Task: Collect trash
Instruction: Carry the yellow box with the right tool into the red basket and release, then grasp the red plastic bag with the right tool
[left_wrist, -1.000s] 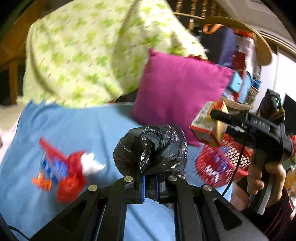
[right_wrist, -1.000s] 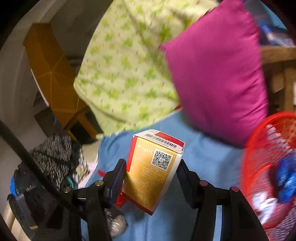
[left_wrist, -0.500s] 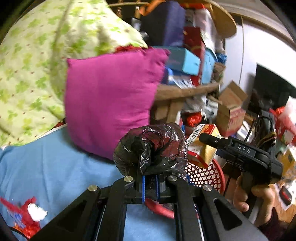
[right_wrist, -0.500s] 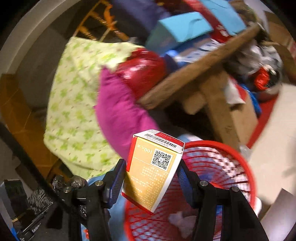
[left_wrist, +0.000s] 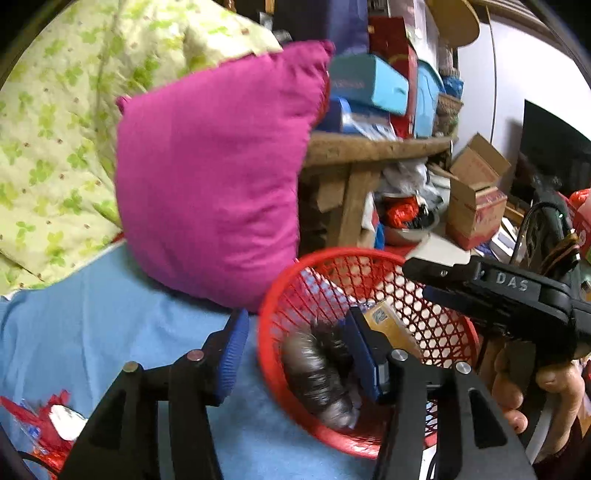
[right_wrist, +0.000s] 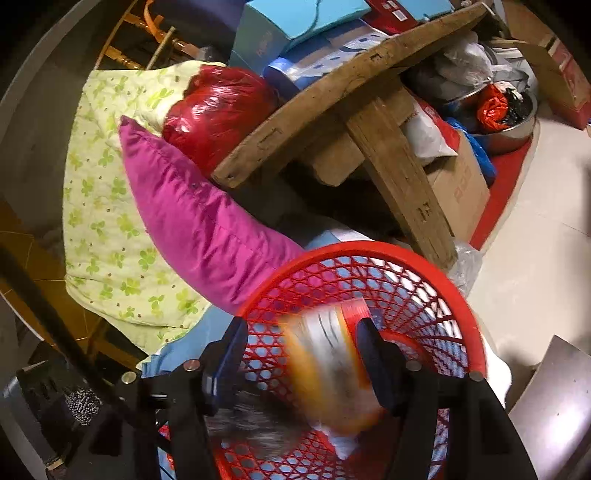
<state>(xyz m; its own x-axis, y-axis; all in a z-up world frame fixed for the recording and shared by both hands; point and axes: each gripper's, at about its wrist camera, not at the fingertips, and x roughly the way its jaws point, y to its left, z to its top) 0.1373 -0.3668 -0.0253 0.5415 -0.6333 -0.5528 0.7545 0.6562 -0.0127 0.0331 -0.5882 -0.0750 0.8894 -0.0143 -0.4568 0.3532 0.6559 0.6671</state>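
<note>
Lettering "DAS" on right gripper (left_wrist: 417, 271), opening above red basket (left_wrist: 269, 306)

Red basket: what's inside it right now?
In the red basket: a crumpled black plastic bag, motion-blurred, and a yellow box beside it. Something white shows under the box. The basket floor is mostly covered, so anything else is unseen.

The red basket (left_wrist: 369, 258) is viewed closely from above in both wrist views; the pink cushion (right_wrist: 207, 221) is shared behind it.
</note>
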